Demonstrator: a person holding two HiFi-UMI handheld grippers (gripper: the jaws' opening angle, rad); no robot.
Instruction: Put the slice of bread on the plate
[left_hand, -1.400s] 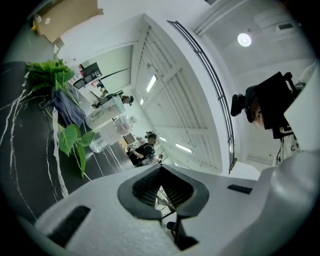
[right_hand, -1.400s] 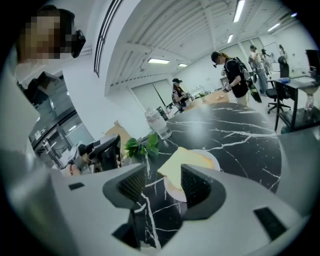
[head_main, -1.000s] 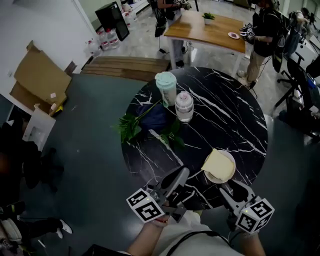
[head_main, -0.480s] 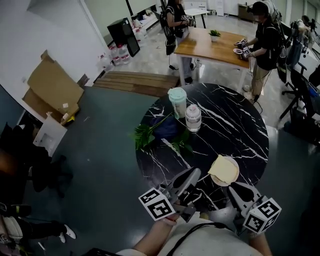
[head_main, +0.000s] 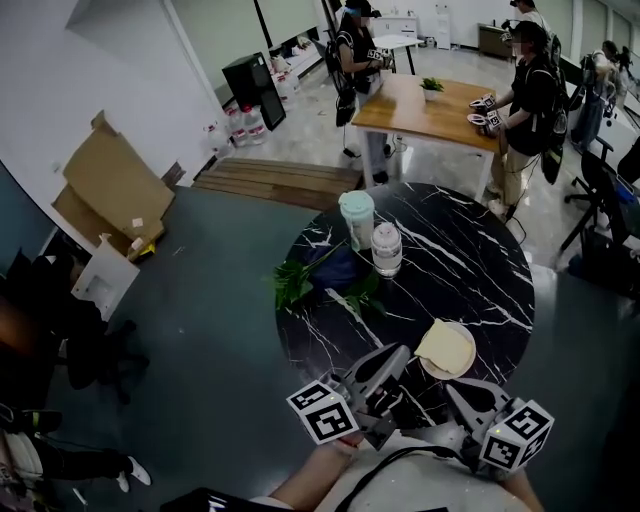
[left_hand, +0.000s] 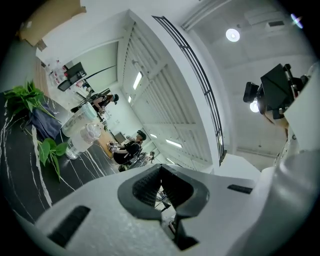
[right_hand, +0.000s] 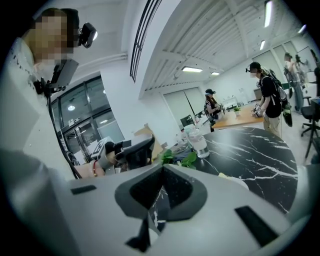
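Slice of bread (head_main: 447, 348): it lies flat on the plate and covers most of it. From here I judge the placing done.
Plate (head_main: 438, 374): white, sitting on the black marble desk (head_main: 470, 270) close to the edge nearest me. That is probably why it was easy to reach from where I stand.
Right gripper (head_main: 455, 388): just on my side of the plate, apart from both plate and bread. Its fingers are closed together with nothing between them, so the bread rests on its own weight.
Left gripper (head_main: 398, 355): beside the plate to its left, also on my side and not touching it. Its fingers are closed and empty too.
Why held so: I read both tools as drawn back and lifted clear, so that neither can nudge the slice off the plate.
Clear jar (head_main: 386, 248): well beyond the plate and to its left, upright.
Mint-lidded cup (head_main: 356, 218): just past the jar, farther again from the plate.
Leaves (head_main: 298, 282) and dark cloth (head_main: 335, 265): left of the jar and well apart from the plate, so they are no obstacle to it.
Wooden table (head_main: 430, 112): far beyond the plate, with people standing round it.
Risk: I see little, unless a gripper swings over the plate.
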